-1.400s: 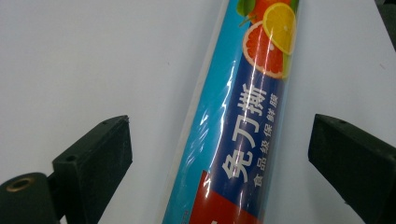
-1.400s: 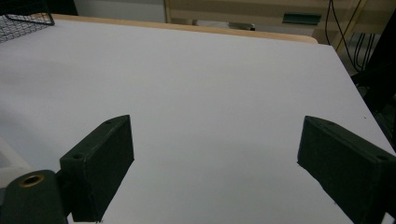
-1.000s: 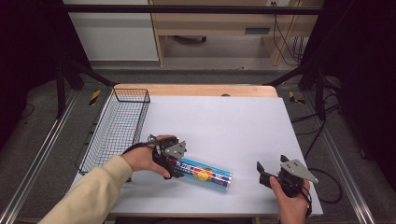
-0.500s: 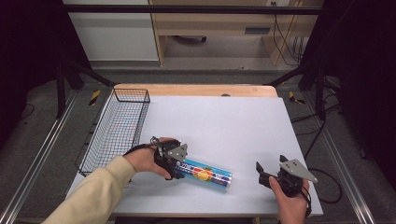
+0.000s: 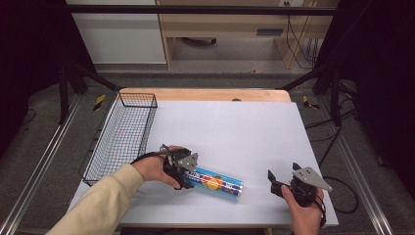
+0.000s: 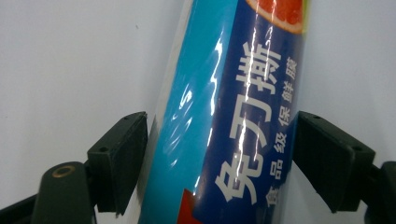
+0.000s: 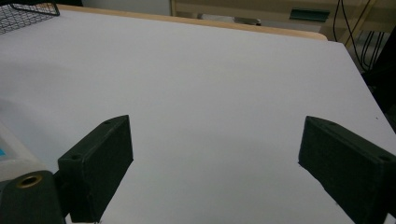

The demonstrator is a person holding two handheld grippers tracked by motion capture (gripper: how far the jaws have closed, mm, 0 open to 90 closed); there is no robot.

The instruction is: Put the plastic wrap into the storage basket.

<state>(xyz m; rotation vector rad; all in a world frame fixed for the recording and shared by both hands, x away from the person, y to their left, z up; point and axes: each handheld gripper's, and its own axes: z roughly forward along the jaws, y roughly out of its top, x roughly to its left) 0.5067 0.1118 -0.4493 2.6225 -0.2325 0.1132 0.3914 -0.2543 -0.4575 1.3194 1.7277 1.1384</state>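
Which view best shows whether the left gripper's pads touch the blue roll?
The left gripper view: the blue roll lies between both pads, about touching. The high view shows the left gripper at the roll's end, contact unclear. The right gripper view catches its pale end.

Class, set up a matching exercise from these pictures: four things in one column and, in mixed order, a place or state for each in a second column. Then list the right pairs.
Things:
1. wire basket
2. blue roll
3. left gripper
4. right gripper

Places or states:
A. fingers wide apart, nothing between them
B. lying on its side on the white table
C. at the table's left edge
D. fingers on either side of the roll, just been closing

Pairs: 1-C, 2-B, 3-D, 4-A
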